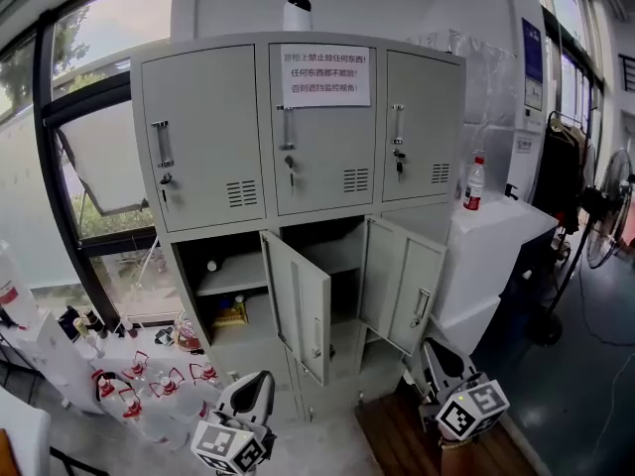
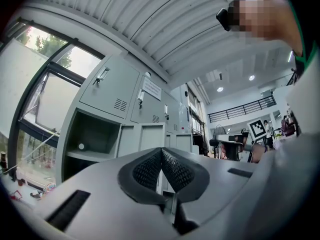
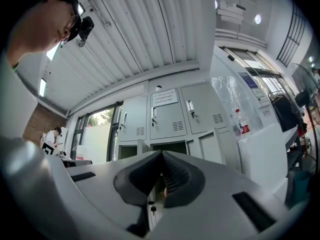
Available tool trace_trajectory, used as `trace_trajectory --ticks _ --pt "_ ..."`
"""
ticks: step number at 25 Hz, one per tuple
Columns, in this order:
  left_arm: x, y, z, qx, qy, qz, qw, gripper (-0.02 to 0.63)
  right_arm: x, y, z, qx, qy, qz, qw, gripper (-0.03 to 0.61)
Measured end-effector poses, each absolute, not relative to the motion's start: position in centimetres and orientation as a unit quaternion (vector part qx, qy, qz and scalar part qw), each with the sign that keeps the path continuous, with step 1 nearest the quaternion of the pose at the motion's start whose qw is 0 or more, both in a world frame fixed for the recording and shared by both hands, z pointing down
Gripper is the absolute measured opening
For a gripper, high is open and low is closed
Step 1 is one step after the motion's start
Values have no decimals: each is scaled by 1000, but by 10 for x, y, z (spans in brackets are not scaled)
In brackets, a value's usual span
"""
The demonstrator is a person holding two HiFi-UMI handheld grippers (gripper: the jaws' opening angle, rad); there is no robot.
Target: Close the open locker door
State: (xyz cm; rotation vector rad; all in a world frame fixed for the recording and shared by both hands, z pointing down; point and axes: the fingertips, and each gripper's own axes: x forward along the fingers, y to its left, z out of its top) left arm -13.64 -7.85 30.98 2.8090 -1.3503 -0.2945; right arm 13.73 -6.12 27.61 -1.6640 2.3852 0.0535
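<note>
We hold both grippers low in the head view, well apart from the grey locker cabinet (image 1: 298,137) that fills the middle of the frame. Our left gripper (image 1: 254,380) sits at the bottom edge, left of centre, and our right gripper (image 1: 430,348) is at the lower right. In each gripper view the dark ribbed pads (image 2: 175,169) meet at the tip, so both tools are clenched with nothing between them.

The three upper doors are closed, and a white notice (image 1: 324,74) hangs on the middle one. In the lower row two doors stand open. The middle door (image 1: 298,315) swings out towards us, just right of the open left compartment (image 1: 238,256), whose shelf holds small items. The right door (image 1: 402,286) hangs ajar beside it. A bottle with a red label (image 1: 475,186) stands on the white counter (image 1: 506,226) at the cabinet's right.
</note>
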Motion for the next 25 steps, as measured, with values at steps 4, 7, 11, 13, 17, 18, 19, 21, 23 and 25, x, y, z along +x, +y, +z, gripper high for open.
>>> trace_trajectory --ticks 4,7,11,13,17,18,19,21,23,25 --pt "-142 -99 307 893 -441 -97 6 20 140 -79 279 -567 816 10 113 6" --pt "-136 -106 304 889 -447 -100 4 20 146 -87 274 -559 821 11 117 6" --pt "-114 -107 295 886 -452 -106 2 20 157 -91 265 -548 828 21 115 6" --pt "-104 -108 292 883 -458 -103 -4 20 163 -93 265 -544 830 21 118 6" --pt "-82 -110 294 886 -453 -98 -3 20 176 -93 269 -538 834 18 120 6" --pt "-75 -109 294 889 -448 -95 -2 20 180 -94 270 -538 834 17 123 6" --pt "-69 -108 294 891 -443 -94 -3 20 185 -95 270 -538 833 14 127 6" --pt "-58 -107 293 896 -434 -94 -7 34 192 -98 272 -540 831 10 132 6" --pt "-48 -108 294 901 -424 -93 -8 153 194 -100 275 -538 832 7 131 6" --pt "-41 -110 295 903 -420 -88 -11 251 194 -101 278 -535 835 7 129 6"
